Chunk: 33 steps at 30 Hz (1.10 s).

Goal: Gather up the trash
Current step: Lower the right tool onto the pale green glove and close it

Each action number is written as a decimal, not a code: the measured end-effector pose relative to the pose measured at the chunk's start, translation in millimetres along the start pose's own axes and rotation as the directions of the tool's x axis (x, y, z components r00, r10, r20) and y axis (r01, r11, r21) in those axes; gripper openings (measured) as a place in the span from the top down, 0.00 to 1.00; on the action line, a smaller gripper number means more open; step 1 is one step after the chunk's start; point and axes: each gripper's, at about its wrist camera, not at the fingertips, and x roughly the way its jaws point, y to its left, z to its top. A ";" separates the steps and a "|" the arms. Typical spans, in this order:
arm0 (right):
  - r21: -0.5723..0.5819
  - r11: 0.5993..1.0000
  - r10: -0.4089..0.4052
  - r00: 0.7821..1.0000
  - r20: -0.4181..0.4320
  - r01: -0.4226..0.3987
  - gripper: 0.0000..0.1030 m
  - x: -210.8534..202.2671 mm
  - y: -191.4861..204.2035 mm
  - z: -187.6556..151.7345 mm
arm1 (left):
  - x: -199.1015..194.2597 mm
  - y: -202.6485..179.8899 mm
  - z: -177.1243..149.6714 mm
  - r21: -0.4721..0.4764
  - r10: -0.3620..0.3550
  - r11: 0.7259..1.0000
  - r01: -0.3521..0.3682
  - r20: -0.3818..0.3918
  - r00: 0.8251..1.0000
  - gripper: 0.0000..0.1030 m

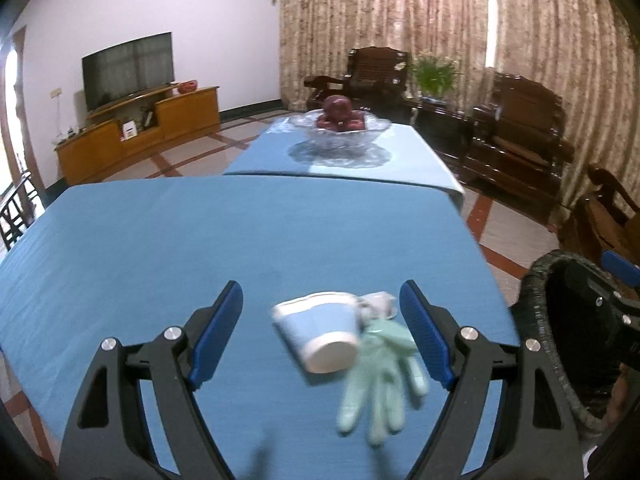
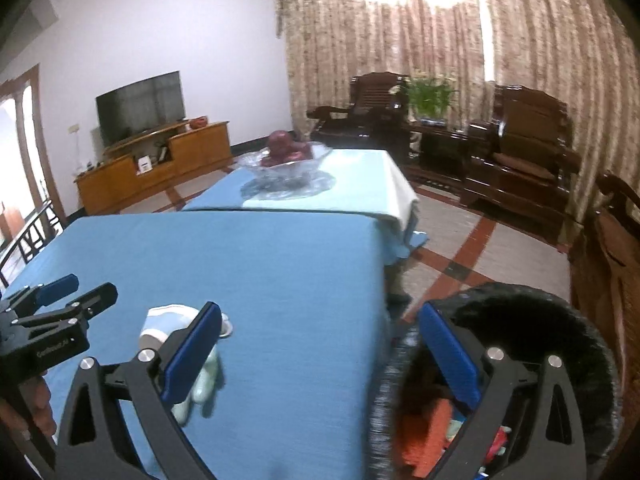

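Beside the bin (image 2: 496, 360), which already holds some trash, the desk (image 1: 200, 240) carries a paper cup (image 1: 320, 332), a glove (image 1: 380, 368) and perhaps a wrapper; both grippers (image 1: 320, 332) (image 2: 320, 360) gape empty.

Left gripper (image 1: 322, 332) fingers spread wide — right gripper (image 2: 320, 352) likewise, seemingly (both angled downward, blurred).
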 end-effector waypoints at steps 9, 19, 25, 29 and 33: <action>-0.063 0.997 0.038 0.999 -0.014 -0.039 0.06 32.7 56.2 -23.1 | 16.5 46.2 -13.8 -0.032 0.066 0.997 -0.066 -0.015 0.998 0.24; -0.073 0.994 0.068 0.991 -0.115 -0.077 0.14 80.6 88.7 -43.4 | 34.0 71.1 -23.3 -0.049 0.077 0.996 -0.079 -0.045 0.996 0.24; -0.078 0.994 0.066 0.983 -0.171 -0.081 0.22 104.5 98.2 -48.7 | 38.1 77.3 -24.7 -0.051 0.083 0.995 -0.085 -0.042 0.996 0.24; -0.105 0.991 0.062 0.974 -0.220 -0.087 0.33 116.2 108.9 -53.1 | 42.6 81.8 -25.1 -0.050 0.087 0.995 -0.089 -0.046 0.995 0.24; -0.113 0.984 0.102 0.955 -0.280 -0.138 0.56 124.7 113.4 -56.4 | 44.8 83.5 -25.3 -0.055 0.085 0.995 -0.087 -0.048 0.995 0.24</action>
